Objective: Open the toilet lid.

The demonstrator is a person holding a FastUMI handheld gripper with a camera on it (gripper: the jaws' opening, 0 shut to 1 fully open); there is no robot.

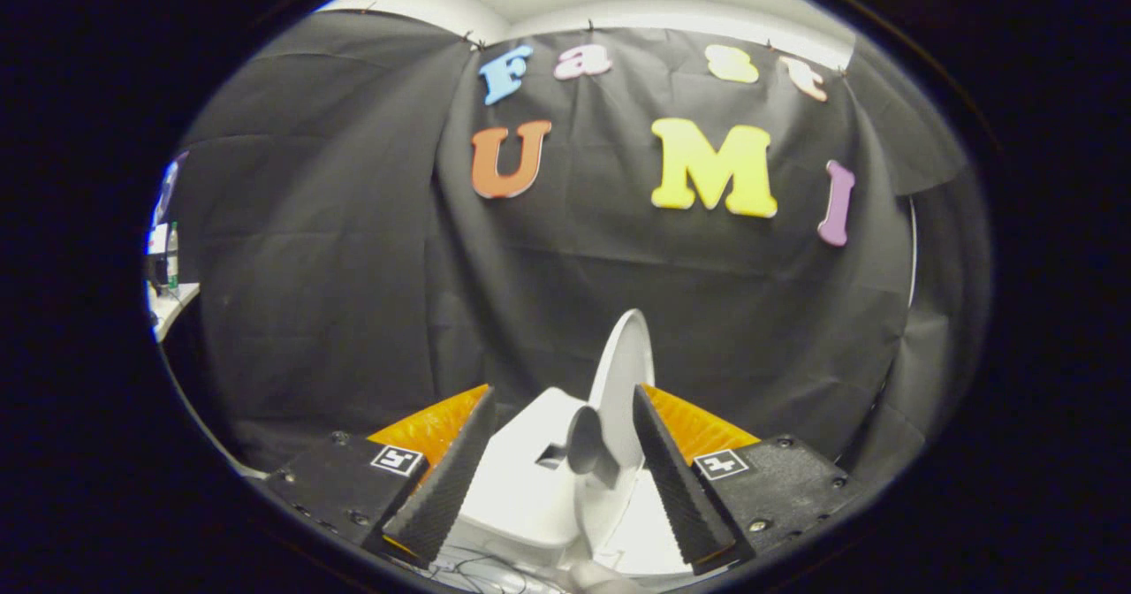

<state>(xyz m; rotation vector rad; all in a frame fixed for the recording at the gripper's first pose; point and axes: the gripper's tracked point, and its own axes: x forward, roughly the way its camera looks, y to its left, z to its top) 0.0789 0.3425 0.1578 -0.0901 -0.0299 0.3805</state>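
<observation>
A small white toilet (530, 488) sits low between my two fingers. Its lid (626, 360) stands raised, nearly upright and seen almost edge-on, rising above the fingertips. A round grey knob (583, 439) sticks out from the lid's left face. The lid's edge is close beside my right finger (671, 479), and I cannot tell whether they touch. My left finger (451, 479) stands apart from the white body. My gripper (563, 392) is open, with the toilet in the gap between the fingers.
The black cloth wall (353, 311) hangs close behind the toilet. Beyond the cloth's left side is a pale desk (172, 304) with a bottle (172, 258). Thin wires (495, 567) lie beneath the toilet's near side.
</observation>
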